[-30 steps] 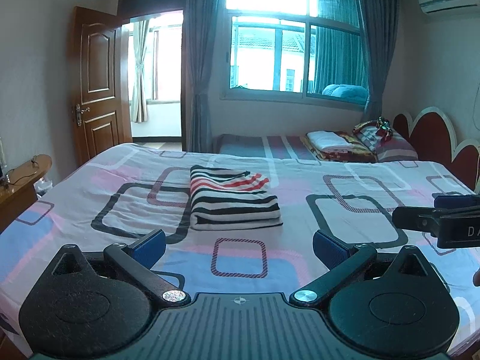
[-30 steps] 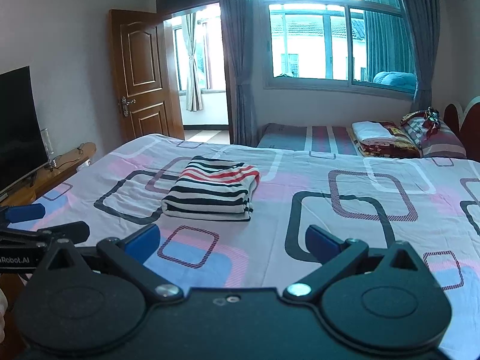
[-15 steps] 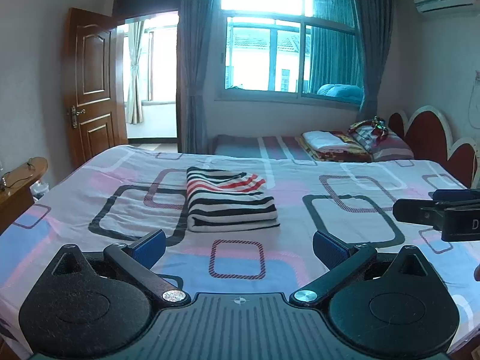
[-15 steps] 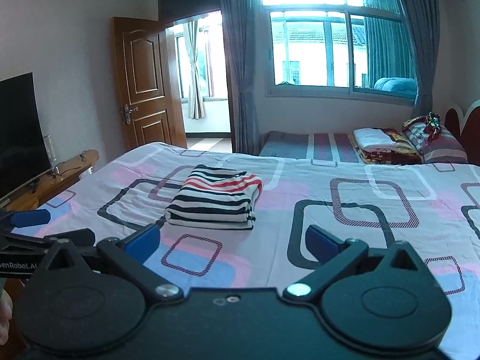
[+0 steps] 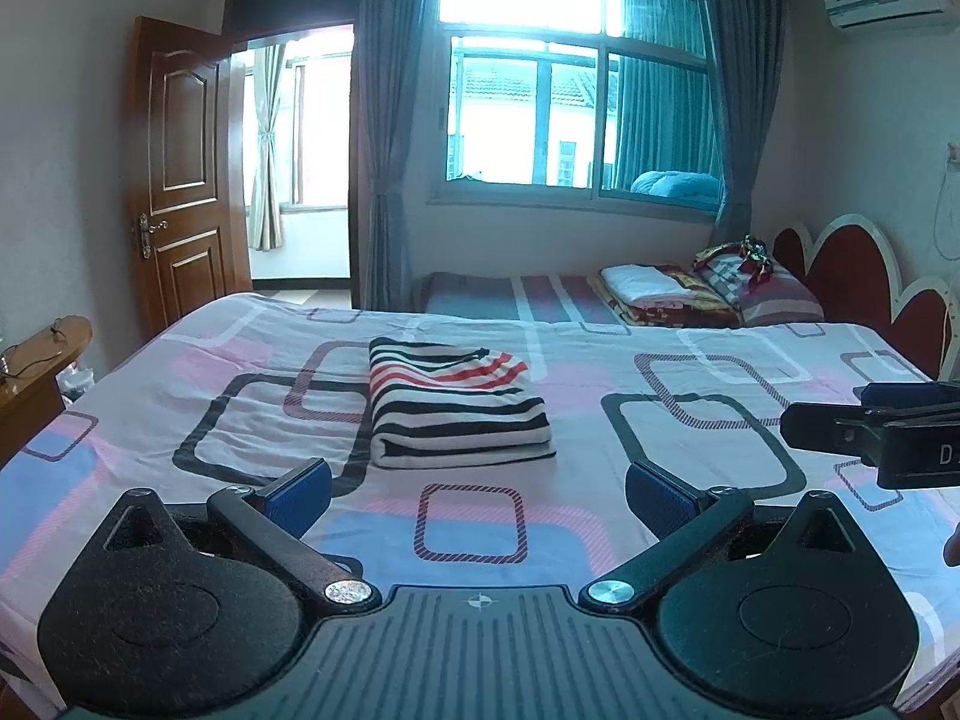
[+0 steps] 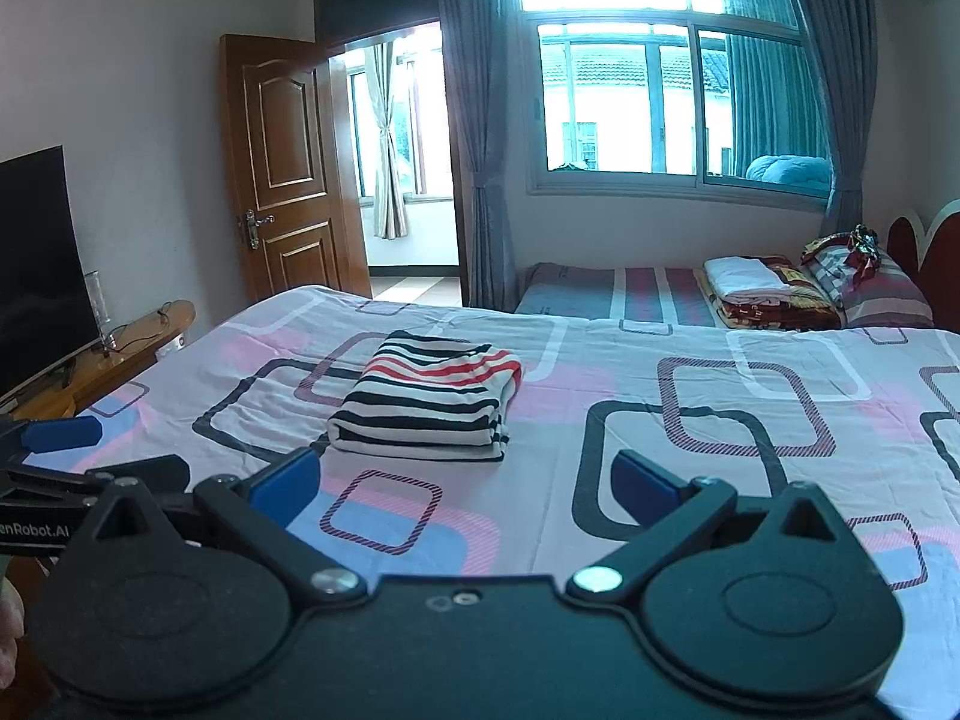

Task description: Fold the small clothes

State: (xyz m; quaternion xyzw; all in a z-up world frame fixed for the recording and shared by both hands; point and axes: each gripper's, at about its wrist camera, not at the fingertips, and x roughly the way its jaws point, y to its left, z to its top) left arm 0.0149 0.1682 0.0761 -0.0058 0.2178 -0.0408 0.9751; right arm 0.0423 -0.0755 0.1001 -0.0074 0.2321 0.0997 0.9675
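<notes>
A folded garment [image 5: 456, 405] [image 6: 429, 399] with black, white and red stripes lies flat on the patterned bedsheet [image 5: 690, 372] [image 6: 690, 468], near the middle of the bed. My left gripper [image 5: 477, 495] hovers over the bed's near edge, short of the garment, open with nothing between its blue pads. My right gripper [image 6: 465, 486] is held the same way, open and empty, a little right of the garment. Each gripper shows at the edge of the other's view: the right gripper [image 5: 882, 435] and the left gripper [image 6: 66, 462].
A second bed [image 6: 630, 294] with stacked blankets and pillows [image 5: 708, 291] stands beyond, under the window. A headboard [image 5: 852, 276] is at the right. A wooden cabinet [image 6: 102, 360] with a television [image 6: 36, 264] stands left of the bed. The door [image 5: 180, 174] stands ajar.
Both grippers have lifted and drawn back slightly, so the folded garment sits a little lower and further off in view. The garment has not moved. Both stay open.
</notes>
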